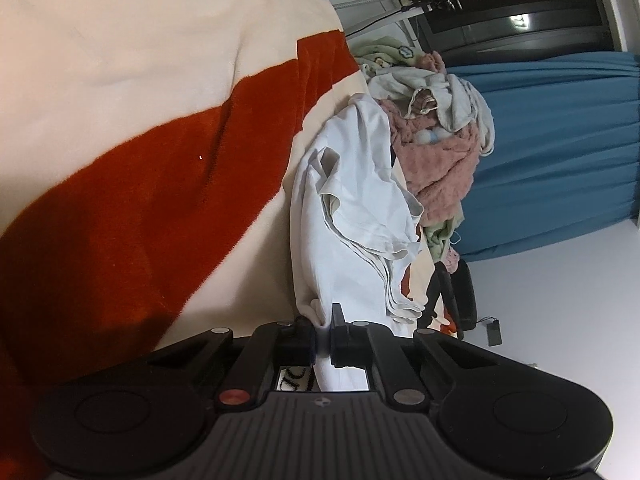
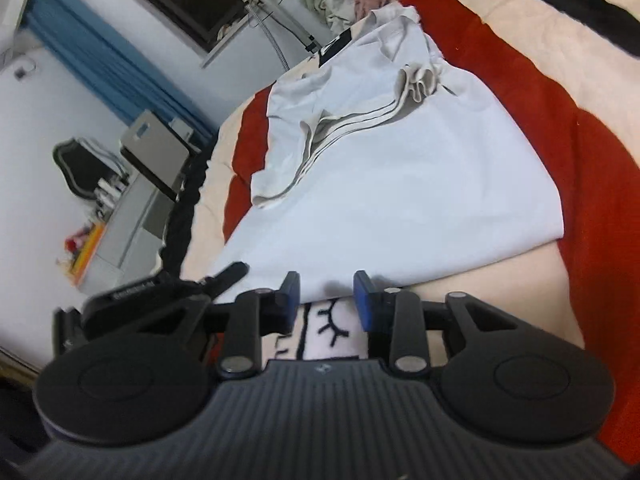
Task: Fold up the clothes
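Observation:
A white T-shirt (image 2: 400, 168) lies partly folded on the red, cream and black blanket (image 2: 600, 140), its sleeve with beige trim (image 2: 320, 140) flopped over the body. My left gripper (image 1: 323, 330) is shut on the shirt's edge (image 1: 344, 240), with white cloth pinched between its fingers. That same gripper's black body (image 2: 160, 292) shows at the left of the right wrist view. My right gripper (image 2: 326, 294) stands open at the shirt's near hem, nothing between its blue pads (image 2: 362, 296). The blanket's black print (image 2: 332, 324) shows under it.
A heap of unfolded clothes (image 1: 436, 120), pink, green and white, lies past the shirt at the bed's far end. Blue curtains (image 1: 560, 152), a dark window (image 1: 520, 0), a metal rack (image 2: 272, 8) and a grey cabinet (image 2: 144, 184) stand beside the bed.

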Available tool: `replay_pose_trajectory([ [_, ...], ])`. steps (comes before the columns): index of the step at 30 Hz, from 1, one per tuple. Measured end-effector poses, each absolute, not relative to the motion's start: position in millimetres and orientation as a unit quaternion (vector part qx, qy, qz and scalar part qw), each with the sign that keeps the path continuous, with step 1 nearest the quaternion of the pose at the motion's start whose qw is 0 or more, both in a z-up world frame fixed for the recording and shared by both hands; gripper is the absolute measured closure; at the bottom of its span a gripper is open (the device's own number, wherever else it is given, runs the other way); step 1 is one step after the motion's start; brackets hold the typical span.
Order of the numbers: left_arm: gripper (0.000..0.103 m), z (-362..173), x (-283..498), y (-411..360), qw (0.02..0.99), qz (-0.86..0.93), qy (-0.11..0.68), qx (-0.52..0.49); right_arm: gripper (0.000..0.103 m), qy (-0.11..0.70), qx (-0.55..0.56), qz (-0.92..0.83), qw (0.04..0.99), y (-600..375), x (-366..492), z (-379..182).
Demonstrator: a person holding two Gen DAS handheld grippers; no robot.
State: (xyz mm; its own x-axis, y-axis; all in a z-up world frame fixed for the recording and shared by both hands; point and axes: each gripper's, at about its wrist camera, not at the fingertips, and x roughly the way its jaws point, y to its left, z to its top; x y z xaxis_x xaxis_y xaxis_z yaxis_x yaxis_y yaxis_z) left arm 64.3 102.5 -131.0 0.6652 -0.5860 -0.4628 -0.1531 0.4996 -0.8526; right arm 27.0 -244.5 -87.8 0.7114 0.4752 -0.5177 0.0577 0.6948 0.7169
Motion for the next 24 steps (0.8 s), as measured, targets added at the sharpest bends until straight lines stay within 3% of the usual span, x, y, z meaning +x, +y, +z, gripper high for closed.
replay_pose_trajectory([
  [1, 0.097, -131.0, 63.4, 103.1, 0.776, -0.140, 0.384, -0.480, 0.068, 0.362, 0.400, 0.134, 0.831, -248.5, 27.5, -92.4],
  [2, 0.097, -130.2, 62.9, 103.2, 0.777, -0.140, 0.382, -0.480, 0.056, 0.365, 0.432, 0.144, 0.812, -252.3, 28.3, -97.7],
  [3, 0.097, -129.4, 62.4, 103.3, 0.779, -0.140, 0.380, -0.479, 0.023, 0.369, 0.459, 0.148, 0.794, -256.2, 29.8, -103.2],
  [4, 0.097, -128.6, 61.9, 103.4, 0.780, -0.140, 0.378, -0.479, 0.008, 0.371, 0.483, 0.141, 0.781, -260.0, 30.1, -109.0],
  [5, 0.097, -127.9, 61.5, 103.5, 0.781, -0.140, 0.377, -0.479, 0.002, 0.372, 0.506, 0.132, 0.767, -263.7, 29.9, -115.0],
  [10, 0.097, -123.9, 59.1, 103.9, 0.786, -0.140, 0.368, -0.477, 0.005, 0.344, 0.606, 0.064, 0.714, -292.0, 21.8, -143.9],
  [11, 0.097, -123.1, 58.6, 104.0, 0.787, -0.140, 0.366, -0.477, 0.011, 0.331, 0.613, 0.047, 0.716, -297.9, 18.9, -144.8],
  [12, 0.097, -122.3, 58.1, 104.1, 0.788, -0.140, 0.364, -0.477, 0.026, 0.319, 0.616, 0.029, 0.720, -303.8, 16.1, -144.9],
  [14, 0.097, -120.7, 57.2, 104.3, 0.790, -0.140, 0.360, -0.476, 0.037, 0.307, 0.599, -0.005, 0.740, -311.4, 15.0, -141.9],
  [16, 0.097, -119.2, 56.2, 104.4, 0.792, -0.140, 0.357, -0.475, 0.071, 0.309, 0.582, -0.019, 0.752, -313.9, 18.8, -141.3],
  [17, 0.097, -118.4, 55.7, 104.5, 0.793, -0.140, 0.355, -0.475, 0.094, 0.312, 0.568, -0.031, 0.761, -313.0, 19.7, -139.7],
  [24, 0.099, -80.7, 20.1, 113.0, 0.821, -0.161, 0.310, -0.452, 0.097, 0.239, 0.500, 0.007, 0.832, -304.5, -7.0, -93.6],
])
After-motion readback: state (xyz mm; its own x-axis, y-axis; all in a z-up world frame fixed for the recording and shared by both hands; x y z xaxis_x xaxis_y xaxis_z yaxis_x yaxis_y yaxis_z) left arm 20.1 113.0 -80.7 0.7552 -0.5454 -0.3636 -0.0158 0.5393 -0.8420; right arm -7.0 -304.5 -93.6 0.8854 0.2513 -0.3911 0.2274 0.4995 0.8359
